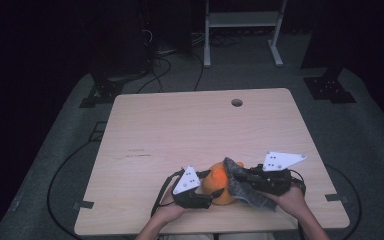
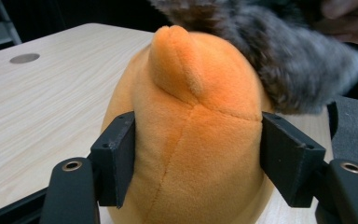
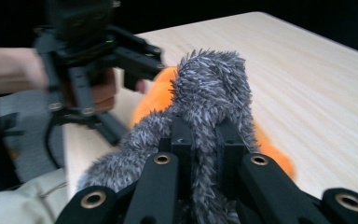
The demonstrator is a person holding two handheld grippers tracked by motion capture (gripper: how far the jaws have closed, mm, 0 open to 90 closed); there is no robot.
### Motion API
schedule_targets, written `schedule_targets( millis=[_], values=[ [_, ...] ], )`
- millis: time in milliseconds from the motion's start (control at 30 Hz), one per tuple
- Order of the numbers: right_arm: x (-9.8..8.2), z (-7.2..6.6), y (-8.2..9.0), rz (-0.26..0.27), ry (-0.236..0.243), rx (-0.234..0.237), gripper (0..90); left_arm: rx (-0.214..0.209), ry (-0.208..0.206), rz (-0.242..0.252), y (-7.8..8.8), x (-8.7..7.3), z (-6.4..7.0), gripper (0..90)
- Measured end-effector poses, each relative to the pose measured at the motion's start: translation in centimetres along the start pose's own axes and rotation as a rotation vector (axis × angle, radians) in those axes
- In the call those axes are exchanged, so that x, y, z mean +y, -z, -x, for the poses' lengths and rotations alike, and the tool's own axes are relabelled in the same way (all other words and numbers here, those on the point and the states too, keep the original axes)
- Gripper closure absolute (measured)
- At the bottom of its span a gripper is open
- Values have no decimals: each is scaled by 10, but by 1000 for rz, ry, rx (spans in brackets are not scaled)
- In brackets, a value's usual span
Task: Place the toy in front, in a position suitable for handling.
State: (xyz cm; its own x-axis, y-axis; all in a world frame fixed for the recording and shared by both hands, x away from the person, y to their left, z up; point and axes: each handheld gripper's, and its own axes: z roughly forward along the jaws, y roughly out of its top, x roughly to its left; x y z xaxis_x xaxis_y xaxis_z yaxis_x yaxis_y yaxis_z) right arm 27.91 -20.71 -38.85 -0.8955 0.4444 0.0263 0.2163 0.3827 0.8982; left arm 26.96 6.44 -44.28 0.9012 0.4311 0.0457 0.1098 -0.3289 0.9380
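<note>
An orange plush toy (image 1: 216, 184) (image 2: 191, 107) sits near the front edge of the wooden table (image 1: 180, 130). My left gripper (image 1: 209, 191) (image 2: 196, 156) holds it from the left, with both black pads (image 2: 117, 158) pressed into its sides. A grey furry piece (image 1: 244, 189) (image 2: 279, 56) (image 3: 209, 88) drapes over the toy's right side. My right gripper (image 1: 247, 176) (image 3: 205, 137) is shut on this fur, which bunches up between its jaws. The right gripper view looks past the orange toy (image 3: 156, 93) to the left gripper (image 3: 98, 56) and the hand holding it.
A round hole (image 1: 237, 102) (image 2: 24, 58) sits near the table's far edge. Behind the table are a white metal frame (image 1: 242, 30) and cables on the grey floor (image 1: 170, 65). The table's front edge (image 1: 210, 227) lies just under both hands.
</note>
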Motion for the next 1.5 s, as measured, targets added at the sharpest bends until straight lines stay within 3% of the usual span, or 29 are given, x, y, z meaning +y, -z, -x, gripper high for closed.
schedule_targets(
  millis=[67,167,200,267,333,433,500,567,667,800,867,967,1100,1267,1433,1500],
  values=[
    [2,-4,1,-9,16,3,807,-1,-22,-4,-2,1,3,315],
    [11,-14,0,-5,57,36,807,-1,-99,-30,-6,4,13,327],
    [19,-23,-3,-6,86,65,807,-2,-123,-41,-7,5,18,331],
    [22,-27,-6,-14,104,66,807,3,-173,-60,-10,7,26,333],
    [26,-29,-9,-43,123,49,808,3,-186,-62,-9,6,28,342],
    [18,-12,-4,-32,46,34,808,-11,-188,-57,-8,4,28,357],
    [15,-7,-2,-33,25,28,808,-17,-206,-60,-9,4,29,356],
    [7,5,1,-48,-16,-5,808,-27,-207,-56,-9,4,29,353],
    [-1,14,6,-41,-68,9,808,-37,-216,-51,-11,4,30,351],
    [7,3,3,-5,-33,111,807,-38,-258,-69,-10,3,32,346],
    [10,-3,-1,-25,-3,106,807,-36,-266,-69,-8,2,32,347],
    [6,6,-1,-28,-37,79,807,-21,-271,-68,-7,2,31,355],
    [-9,23,3,-28,-116,28,807,-30,-260,-68,-6,2,29,358],
    [-26,41,10,-35,-189,-10,807,-47,-173,-35,-4,-1,18,355],
    [-29,42,16,-46,-186,-42,807,-42,-113,-29,1,-3,8,351],
    [-26,39,18,-20,-175,-28,807,-32,-78,-20,2,-3,5,350]
  ],
)
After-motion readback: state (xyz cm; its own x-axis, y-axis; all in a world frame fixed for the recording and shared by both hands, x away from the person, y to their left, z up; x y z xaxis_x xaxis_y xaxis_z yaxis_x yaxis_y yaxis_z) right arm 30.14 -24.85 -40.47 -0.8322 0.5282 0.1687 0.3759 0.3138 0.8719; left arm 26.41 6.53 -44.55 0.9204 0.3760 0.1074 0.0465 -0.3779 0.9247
